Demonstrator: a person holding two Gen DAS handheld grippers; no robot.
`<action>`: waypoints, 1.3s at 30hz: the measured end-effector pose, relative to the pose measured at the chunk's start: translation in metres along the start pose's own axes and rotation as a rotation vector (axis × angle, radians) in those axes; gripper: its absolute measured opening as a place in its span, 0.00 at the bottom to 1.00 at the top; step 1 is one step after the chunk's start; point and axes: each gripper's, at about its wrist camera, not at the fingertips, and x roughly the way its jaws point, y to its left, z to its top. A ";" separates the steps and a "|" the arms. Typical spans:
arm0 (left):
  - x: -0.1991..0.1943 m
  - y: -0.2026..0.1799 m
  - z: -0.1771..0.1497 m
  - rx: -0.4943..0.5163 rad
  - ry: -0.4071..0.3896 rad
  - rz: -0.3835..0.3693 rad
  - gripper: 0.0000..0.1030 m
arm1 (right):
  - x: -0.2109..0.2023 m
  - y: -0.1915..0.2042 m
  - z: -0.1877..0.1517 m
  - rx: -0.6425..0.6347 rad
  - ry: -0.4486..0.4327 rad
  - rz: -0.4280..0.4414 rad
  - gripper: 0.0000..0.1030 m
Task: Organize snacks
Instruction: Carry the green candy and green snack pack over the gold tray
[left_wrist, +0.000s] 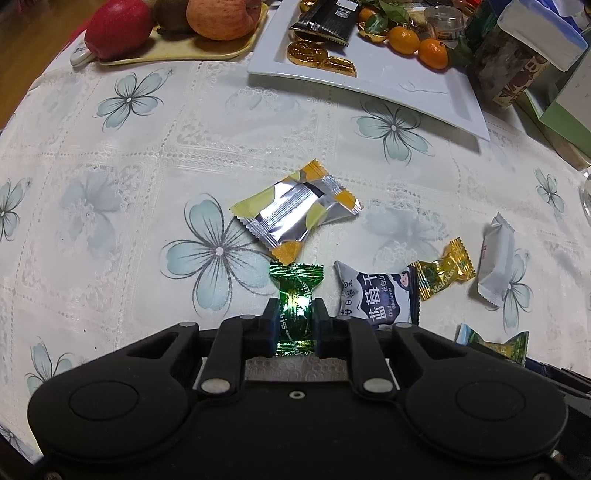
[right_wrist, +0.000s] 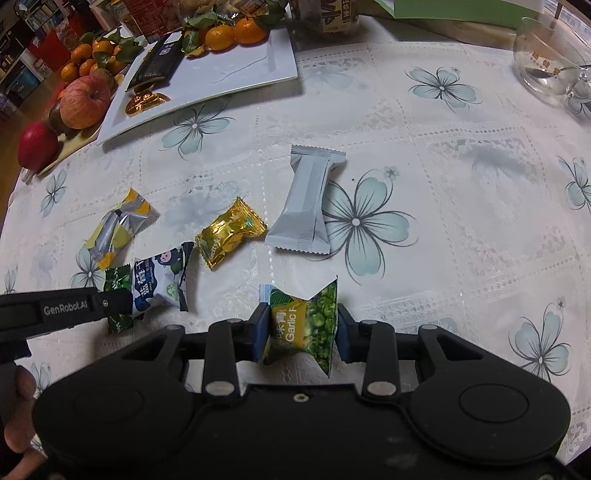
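Note:
My left gripper (left_wrist: 295, 314) is shut on a shiny green candy (left_wrist: 295, 295) that lies on the flowered tablecloth; the same green candy (right_wrist: 117, 284) shows in the right wrist view, pinched by the left gripper (right_wrist: 118, 301). My right gripper (right_wrist: 301, 325) is shut on a green and yellow garlic pea packet (right_wrist: 306, 325). Loose on the cloth lie a silver and yellow packet (left_wrist: 295, 212), a blue and white blueberry packet (left_wrist: 376, 295), a gold candy (left_wrist: 441, 269) and a grey-white packet (right_wrist: 308, 201). A white rectangular plate (left_wrist: 373, 85) with gold coins, a black bar and oranges stands at the back.
A yellow tray (left_wrist: 177, 51) with apples sits at the back left. Boxes and a jar (left_wrist: 517, 62) stand at the back right. A glass bowl (right_wrist: 550, 62) rests at the far right of the table. A person's hand (right_wrist: 16, 417) holds the left gripper.

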 end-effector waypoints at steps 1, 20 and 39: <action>0.000 0.001 -0.001 -0.002 0.004 0.000 0.22 | 0.000 -0.001 0.000 0.003 0.005 0.007 0.37; -0.031 0.005 -0.025 0.093 0.001 -0.005 0.22 | -0.020 -0.026 -0.007 0.049 -0.026 0.006 0.35; -0.113 0.037 -0.128 0.040 -0.092 -0.047 0.22 | -0.117 -0.039 -0.092 0.047 -0.237 0.198 0.35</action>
